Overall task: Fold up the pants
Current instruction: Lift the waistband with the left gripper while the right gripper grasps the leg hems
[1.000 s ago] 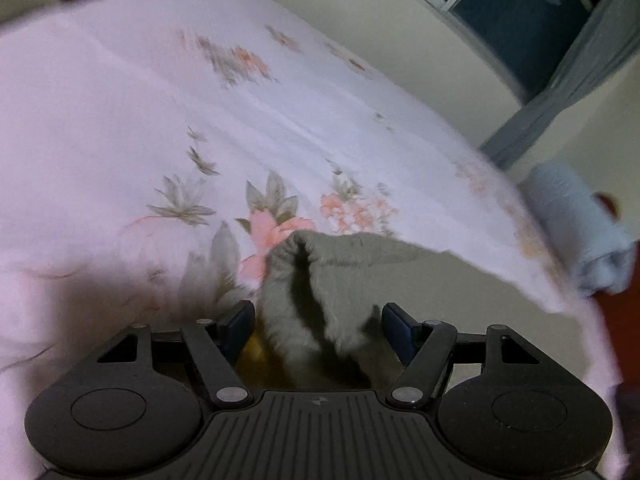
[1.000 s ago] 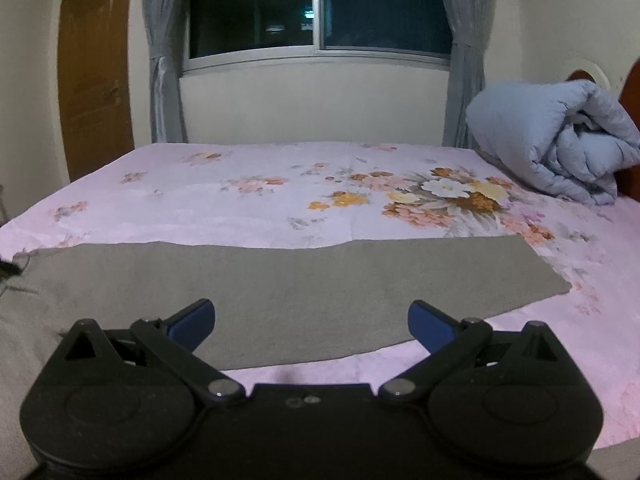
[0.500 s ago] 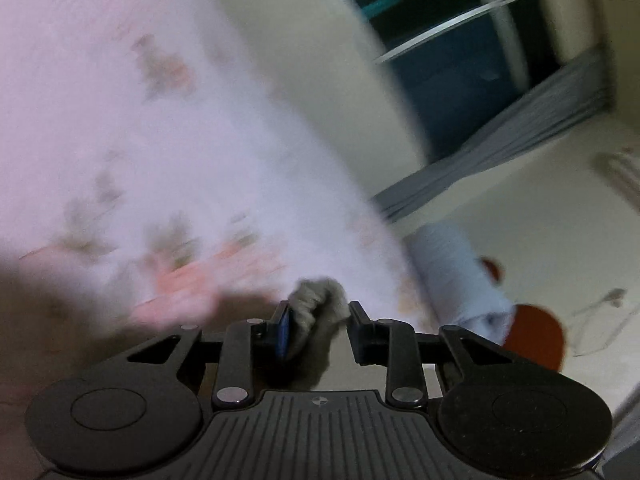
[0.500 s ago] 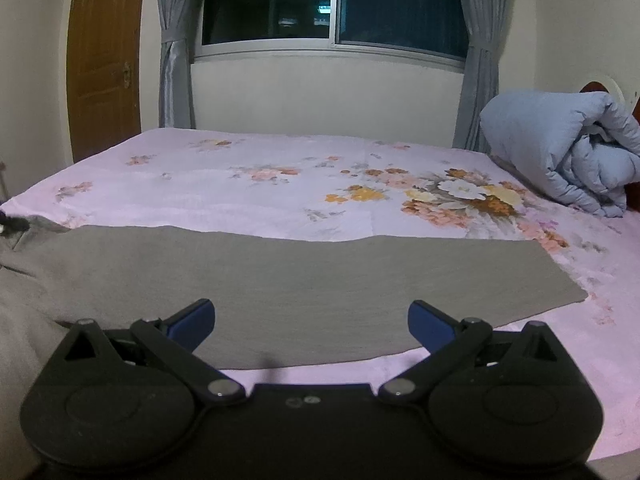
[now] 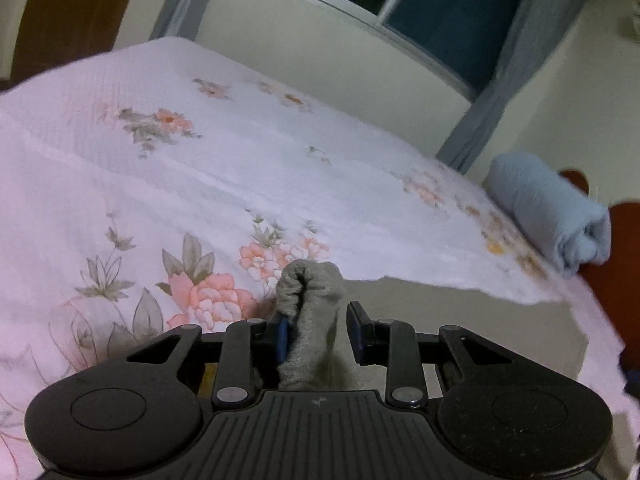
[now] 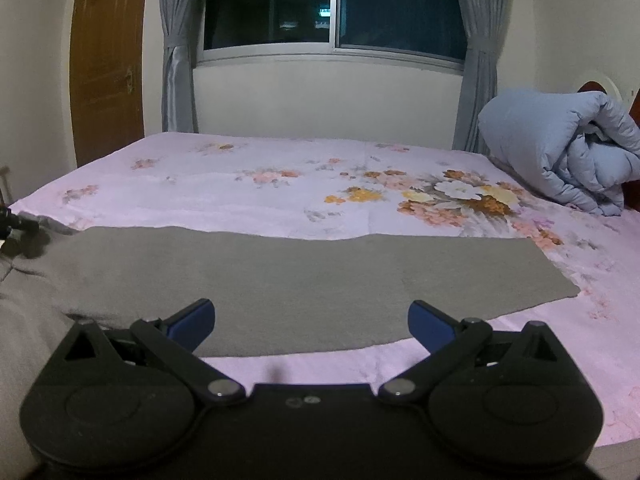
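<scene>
Grey pants (image 6: 280,276): 1 | left claw (image 5: 318,330): gripping pants | right claw (image 6: 311,322): agape, empty | quilt (image 6: 560,152): 1

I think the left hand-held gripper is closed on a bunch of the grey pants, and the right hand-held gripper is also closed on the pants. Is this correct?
Only partly. The left hand-held gripper is shut on a bunch of the grey pants, but the right wrist view shows the right hand-held gripper open, its fingers wide apart above the pants, gripping nothing.

pants (image 6: 280,276) on bed (image 6: 280,184) front | quilt (image 6: 560,152) far right
</scene>
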`<state>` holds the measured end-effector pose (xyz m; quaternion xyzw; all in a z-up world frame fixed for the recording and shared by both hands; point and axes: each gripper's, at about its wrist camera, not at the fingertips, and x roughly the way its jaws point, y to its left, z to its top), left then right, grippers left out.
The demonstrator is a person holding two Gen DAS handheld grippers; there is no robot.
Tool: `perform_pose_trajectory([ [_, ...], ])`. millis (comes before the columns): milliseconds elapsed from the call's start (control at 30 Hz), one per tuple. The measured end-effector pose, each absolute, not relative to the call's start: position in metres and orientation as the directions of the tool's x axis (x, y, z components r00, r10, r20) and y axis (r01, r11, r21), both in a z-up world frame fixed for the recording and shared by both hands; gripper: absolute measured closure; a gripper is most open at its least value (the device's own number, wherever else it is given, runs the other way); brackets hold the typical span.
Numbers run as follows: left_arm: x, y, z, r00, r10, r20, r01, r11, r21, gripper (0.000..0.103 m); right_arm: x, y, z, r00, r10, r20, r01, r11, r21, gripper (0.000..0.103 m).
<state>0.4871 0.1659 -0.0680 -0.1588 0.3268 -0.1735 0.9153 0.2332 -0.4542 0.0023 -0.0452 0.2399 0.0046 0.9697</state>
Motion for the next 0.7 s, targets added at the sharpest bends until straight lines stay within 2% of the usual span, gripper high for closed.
perform_pose_trajectory([
  [67, 0.491, 0.162, -0.065, 0.724, -0.327, -0.607, 0.186, 0.94, -0.285, 0.072, 0.233, -0.456, 0.001, 0.883, -0.007, -0.469, -0.032, 0.997, -0.075, 0.006],
  [100, 0.487, 0.169, -0.063, 0.722, -0.303, -0.622, 0.189, 0.951, -0.244, 0.057, 0.233, -0.456, 0.001, 0.883, -0.008, -0.47, -0.032, 0.997, -0.077, 0.006],
  [167, 0.493, 0.178, -0.071, 0.702, -0.267, -0.66, 0.169, 0.963, -0.21, 0.044, 0.232, -0.455, 0.001, 0.885, -0.01, -0.465, -0.033, 0.996, -0.086, 0.006],
  [233, 0.499, 0.195, -0.081, 0.676, -0.323, -0.663, 0.168, 0.943, -0.288, 0.043, 0.232, -0.454, 0.002, 0.886, -0.007, -0.463, -0.039, 0.995, -0.091, 0.006],
  [300, 0.502, 0.209, -0.09, 0.668, -0.387, -0.636, 0.177, 0.912, -0.37, 0.04, 0.233, -0.454, 0.002, 0.886, -0.01, -0.463, -0.045, 0.993, -0.108, 0.006],
  [433, 0.505, 0.229, -0.107, 0.681, -0.479, -0.553, 0.154, 0.833, -0.532, 0.04, 0.24, -0.46, 0.005, 0.884, -0.001, -0.468, -0.041, 0.996, -0.081, 0.006],
  [467, 0.505, 0.23, -0.109, 0.683, -0.486, -0.545, 0.152, 0.825, -0.545, 0.049, 0.243, -0.464, 0.006, 0.881, 0.008, -0.473, -0.036, 0.998, -0.05, 0.006],
  [500, 0.504, 0.23, -0.109, 0.672, -0.507, -0.54, 0.159, 0.811, -0.563, 0.086, 0.246, -0.469, 0.007, 0.878, 0.022, -0.478, -0.034, 0.999, -0.016, 0.006],
  [533, 0.505, 0.226, -0.108, 0.645, -0.548, -0.532, 0.178, 0.785, -0.593, 0.086, 0.25, -0.474, 0.008, 0.871, 0.053, -0.488, -0.046, 0.999, 0.027, 0.006],
  [600, 0.493, 0.213, -0.087, 0.686, -0.533, -0.496, 0.257, 0.814, -0.521, 0.086, 0.261, -0.483, 0.012, 0.85, 0.13, -0.511, -0.1, 0.991, 0.086, 0.007],
  [700, 0.472, 0.215, -0.054, 0.728, -0.584, -0.359, 0.339, 0.762, -0.552, 0.086, 0.288, -0.483, 0.02, 0.82, 0.186, -0.541, -0.2, 0.979, 0.034, 0.01],
])
